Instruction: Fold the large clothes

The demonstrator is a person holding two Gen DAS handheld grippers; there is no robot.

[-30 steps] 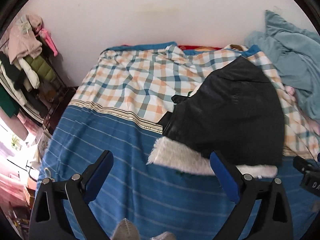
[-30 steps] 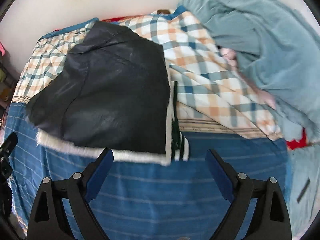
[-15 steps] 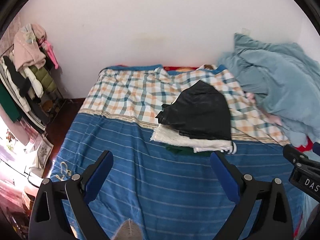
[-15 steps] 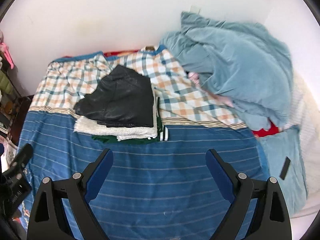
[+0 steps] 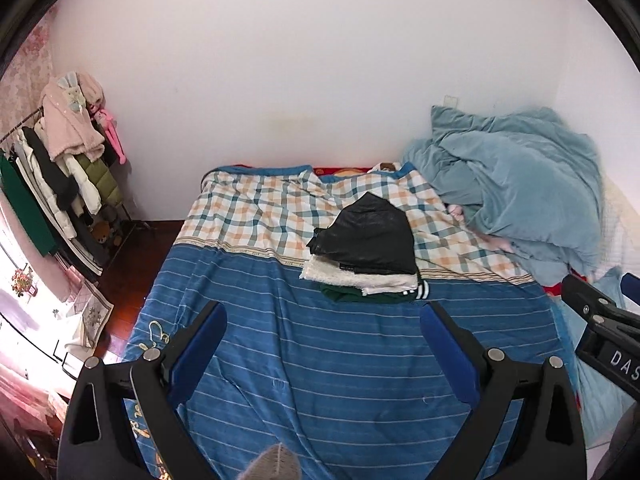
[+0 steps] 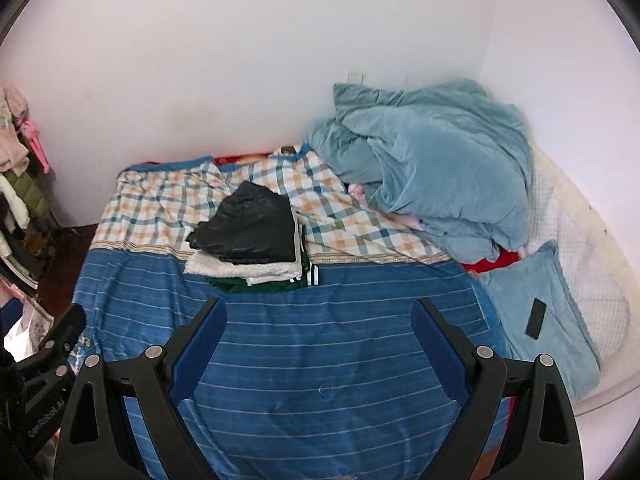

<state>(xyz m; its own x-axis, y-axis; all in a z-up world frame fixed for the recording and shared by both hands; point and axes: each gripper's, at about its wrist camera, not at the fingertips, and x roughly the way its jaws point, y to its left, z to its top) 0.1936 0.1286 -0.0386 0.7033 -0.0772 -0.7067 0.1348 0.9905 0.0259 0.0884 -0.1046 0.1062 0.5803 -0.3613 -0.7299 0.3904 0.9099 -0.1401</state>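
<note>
A folded black leather-look jacket with white fleece lining [image 5: 370,246] [image 6: 250,236] lies on top of a folded dark green garment with white stripes [image 5: 376,295] [image 6: 272,282], stacked in the middle of the bed. My left gripper [image 5: 322,322] is open and empty, held well back above the blue striped bedspread [image 5: 320,360]. My right gripper [image 6: 318,318] is open and empty too, at a similar distance from the stack.
A crumpled light blue duvet [image 6: 432,168] is piled at the bed's far right, with a blue pillow [image 6: 536,320] and a black phone [image 6: 536,318] beside it. A clothes rack [image 5: 60,176] stands at the left wall. The checked sheet [image 5: 260,212] covers the far half.
Both grippers have pulled far back and up from the folded jacket, which now looks small in the middle of the bed. Both stay open and empty.
</note>
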